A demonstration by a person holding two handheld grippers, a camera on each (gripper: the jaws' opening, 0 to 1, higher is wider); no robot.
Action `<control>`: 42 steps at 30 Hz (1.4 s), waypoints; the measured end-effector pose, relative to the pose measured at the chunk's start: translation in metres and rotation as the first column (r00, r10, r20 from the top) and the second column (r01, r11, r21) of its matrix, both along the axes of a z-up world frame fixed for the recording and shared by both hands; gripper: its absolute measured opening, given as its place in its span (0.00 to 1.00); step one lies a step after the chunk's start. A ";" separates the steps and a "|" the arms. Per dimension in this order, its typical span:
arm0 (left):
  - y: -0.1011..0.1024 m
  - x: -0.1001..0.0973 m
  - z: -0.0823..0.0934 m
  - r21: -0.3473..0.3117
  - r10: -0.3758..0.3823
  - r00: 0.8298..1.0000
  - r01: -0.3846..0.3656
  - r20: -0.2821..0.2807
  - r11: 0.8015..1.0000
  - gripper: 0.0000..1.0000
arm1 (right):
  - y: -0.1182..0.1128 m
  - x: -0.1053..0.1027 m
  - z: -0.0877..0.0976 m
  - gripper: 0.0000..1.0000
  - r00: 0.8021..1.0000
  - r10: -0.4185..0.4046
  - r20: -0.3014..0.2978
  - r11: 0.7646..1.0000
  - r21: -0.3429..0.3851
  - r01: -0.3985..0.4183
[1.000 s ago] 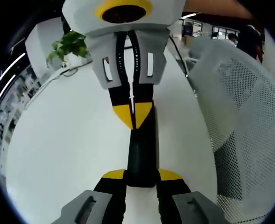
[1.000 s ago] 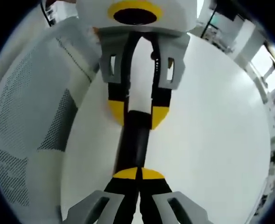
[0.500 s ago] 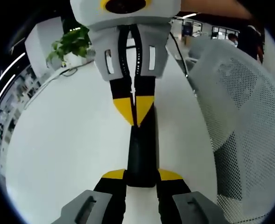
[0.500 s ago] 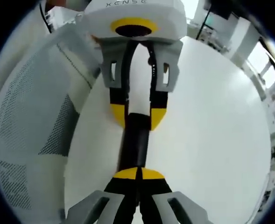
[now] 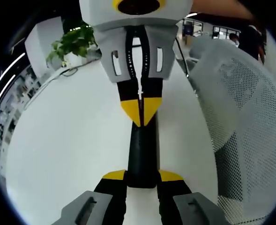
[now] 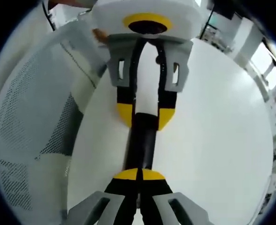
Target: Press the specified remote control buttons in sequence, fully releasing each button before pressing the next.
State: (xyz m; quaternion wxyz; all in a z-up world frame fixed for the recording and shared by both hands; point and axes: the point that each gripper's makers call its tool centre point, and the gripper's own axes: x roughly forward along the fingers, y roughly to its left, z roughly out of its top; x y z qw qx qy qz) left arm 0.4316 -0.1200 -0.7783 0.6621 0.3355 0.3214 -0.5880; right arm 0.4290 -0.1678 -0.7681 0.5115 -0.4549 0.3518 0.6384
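- The left gripper [image 5: 141, 174] reaches forward with its two yellow-tipped jaws set apart, each pressed against a side of the near end of the black remote [image 5: 142, 150] between them.
- The right gripper [image 6: 139, 175] has its yellow tips pressed together, and they rest on the remote's end.
- In the left gripper view the right gripper points back toward the camera, jaws closed to a single point on the remote.
- In the right gripper view the left gripper faces the camera, its jaws clasping the remote's far, white part.
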 end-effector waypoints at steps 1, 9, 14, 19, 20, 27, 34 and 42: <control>0.000 0.000 0.000 0.000 0.000 1.000 0.000 0.001 1.000 0.24 | 0.000 0.000 0.000 0.00 1.000 0.001 0.000 1.000 0.000 -0.001; 0.000 0.000 0.000 0.001 0.002 1.000 -0.002 0.001 1.000 0.24 | 0.002 -0.001 -0.002 0.00 1.000 0.007 0.000 1.000 0.000 -0.007; 0.000 0.000 0.000 0.001 0.003 1.000 -0.003 0.001 1.000 0.24 | 0.002 0.000 -0.002 0.00 1.000 0.009 0.004 1.000 -0.003 -0.009; 0.000 0.000 0.000 -0.001 0.005 1.000 -0.005 0.000 1.000 0.24 | 0.003 0.000 -0.002 0.00 1.000 0.014 0.004 1.000 -0.006 -0.014; 0.000 0.000 0.000 -0.001 0.005 1.000 -0.005 0.000 1.000 0.24 | 0.003 0.000 -0.002 0.00 1.000 0.015 0.005 1.000 -0.007 -0.015; 0.000 0.000 0.000 -0.001 0.005 1.000 -0.005 0.000 1.000 0.24 | 0.003 0.000 -0.003 0.00 0.999 0.032 0.017 0.999 -0.019 -0.032; 0.000 0.000 0.001 -0.001 0.005 1.000 -0.005 0.000 1.000 0.24 | 0.003 0.000 -0.003 0.00 0.998 0.049 0.031 0.998 -0.030 -0.048; 0.000 0.001 0.001 -0.001 0.006 1.000 -0.006 0.001 1.000 0.24 | 0.002 0.001 -0.003 0.00 0.998 0.049 0.037 0.998 -0.033 -0.047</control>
